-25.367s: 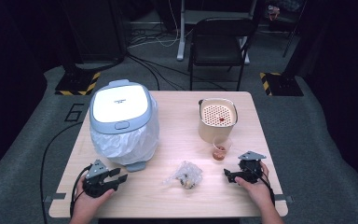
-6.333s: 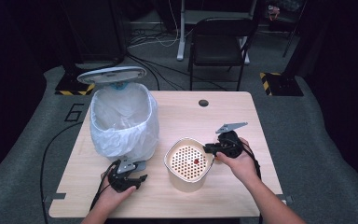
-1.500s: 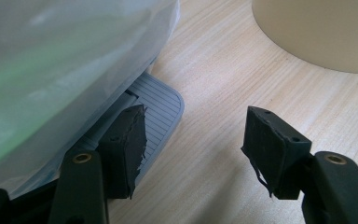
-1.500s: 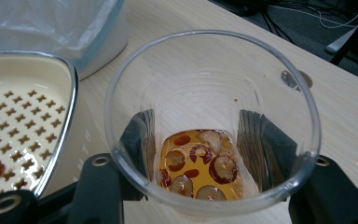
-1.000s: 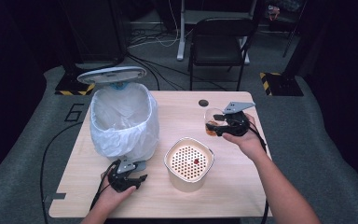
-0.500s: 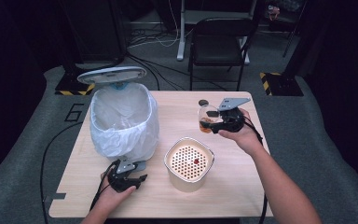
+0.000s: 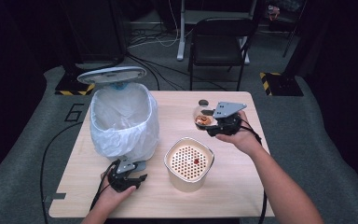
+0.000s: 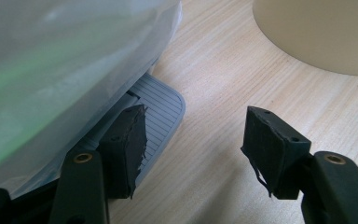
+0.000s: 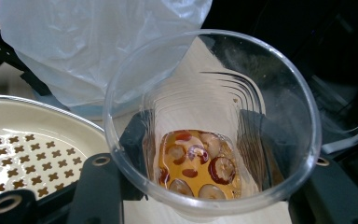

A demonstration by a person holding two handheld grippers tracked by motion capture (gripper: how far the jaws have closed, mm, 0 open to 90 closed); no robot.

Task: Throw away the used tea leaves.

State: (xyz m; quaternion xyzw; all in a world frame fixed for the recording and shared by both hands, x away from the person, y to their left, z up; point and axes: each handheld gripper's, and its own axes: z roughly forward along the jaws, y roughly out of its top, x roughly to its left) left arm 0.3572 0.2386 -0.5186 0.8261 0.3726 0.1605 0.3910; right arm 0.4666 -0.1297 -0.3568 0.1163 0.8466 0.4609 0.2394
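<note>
My right gripper [image 7: 213, 122] is shut on a clear plastic cup [image 9: 212, 126] and holds it above the table at the right. The cup [image 7: 202, 119] holds amber liquid with red and pale fruit pieces [image 9: 196, 163]. A cream pot with a perforated strainer lid [image 7: 189, 161] stands at the table's front centre, with one red bit on the lid. My left gripper [image 7: 127, 178] is open, low at the front left, beside the foot pedal [image 8: 159, 106] of the white bin [image 7: 121, 116]. The bin's lid [image 7: 112, 74] stands raised and its bag is open.
The bin's plastic liner [image 8: 60, 60] bulges close over my left jaw. A small dark round disc [image 7: 203, 102] lies on the table behind the cup. A black chair [image 7: 220, 42] stands beyond the far edge. Cables trail over the left edge.
My right gripper has carried the cup leftward and slightly nearer, lifted off the table's far right. The left gripper has stayed at the pedal.
</note>
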